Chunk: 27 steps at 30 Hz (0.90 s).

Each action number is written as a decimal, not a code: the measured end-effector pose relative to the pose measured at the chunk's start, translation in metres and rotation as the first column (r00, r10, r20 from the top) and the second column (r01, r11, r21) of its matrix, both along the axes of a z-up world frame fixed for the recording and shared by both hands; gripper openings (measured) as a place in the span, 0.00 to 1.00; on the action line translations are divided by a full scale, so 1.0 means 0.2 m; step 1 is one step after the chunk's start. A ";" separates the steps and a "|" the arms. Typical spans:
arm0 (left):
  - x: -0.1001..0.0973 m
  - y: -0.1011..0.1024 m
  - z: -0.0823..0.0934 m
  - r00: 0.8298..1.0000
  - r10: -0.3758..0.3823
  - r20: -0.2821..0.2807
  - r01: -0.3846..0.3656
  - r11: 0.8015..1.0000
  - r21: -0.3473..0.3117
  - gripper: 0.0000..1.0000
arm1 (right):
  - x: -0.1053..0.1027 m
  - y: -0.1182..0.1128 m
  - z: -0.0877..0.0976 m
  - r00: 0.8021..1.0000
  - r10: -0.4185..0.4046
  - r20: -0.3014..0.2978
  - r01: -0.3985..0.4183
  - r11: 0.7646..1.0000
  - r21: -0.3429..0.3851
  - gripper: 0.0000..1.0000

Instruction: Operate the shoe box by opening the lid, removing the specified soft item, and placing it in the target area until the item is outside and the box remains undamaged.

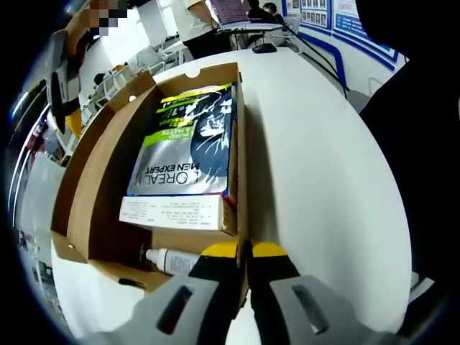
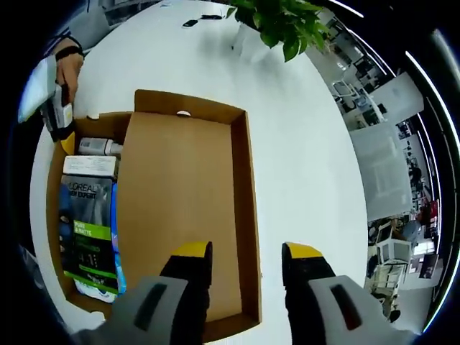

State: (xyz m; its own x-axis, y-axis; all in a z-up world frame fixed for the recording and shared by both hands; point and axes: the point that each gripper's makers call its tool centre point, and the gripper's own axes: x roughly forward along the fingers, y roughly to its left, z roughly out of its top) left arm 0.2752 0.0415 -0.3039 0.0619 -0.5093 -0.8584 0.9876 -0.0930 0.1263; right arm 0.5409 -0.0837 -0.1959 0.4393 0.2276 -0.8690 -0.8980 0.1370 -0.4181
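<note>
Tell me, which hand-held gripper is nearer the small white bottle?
Left. The left hand-held gripper pinches the box wall beside the bottle; the right hand-held gripper hovers open over the lid's far end.

White table (image 2: 302,144) — potted plant (image 2: 277,21) at far edge

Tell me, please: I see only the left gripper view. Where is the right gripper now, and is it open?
Observer: The right gripper is open. It is over the near end of the opened lid, and the lid's long side wall runs between its jaws.
Operator: Does it touch this wall?
Observer: I cannot tell. One jaw stands on each side of the wall, with a gap showing on both sides.
Operator: What stands beyond the lid?
Observer: A green leafy plant stands on the white table, past the lid's far end.
</note>
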 end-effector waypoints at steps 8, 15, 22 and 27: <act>0.00 0.00 0.00 1.000 -0.003 0.006 0.003 1.000 -0.001 0.03 | -0.10 0.00 0.10 0.997 -0.007 0.079 0.006 1.000 0.015 0.39; -0.01 0.00 -0.01 1.000 -0.001 0.007 0.001 1.000 -0.001 0.03 | -0.16 0.02 0.19 0.991 -0.041 0.129 0.032 0.997 0.073 0.40; -0.02 0.00 -0.01 1.000 0.000 0.007 0.000 1.000 -0.001 0.03 | -0.26 0.03 0.26 0.985 -0.054 0.166 0.034 0.992 0.120 0.40; -0.03 0.00 -0.01 1.000 0.001 0.006 -0.001 1.000 -0.001 0.03 | -0.42 0.04 0.34 0.972 -0.038 0.233 0.002 0.988 0.154 0.41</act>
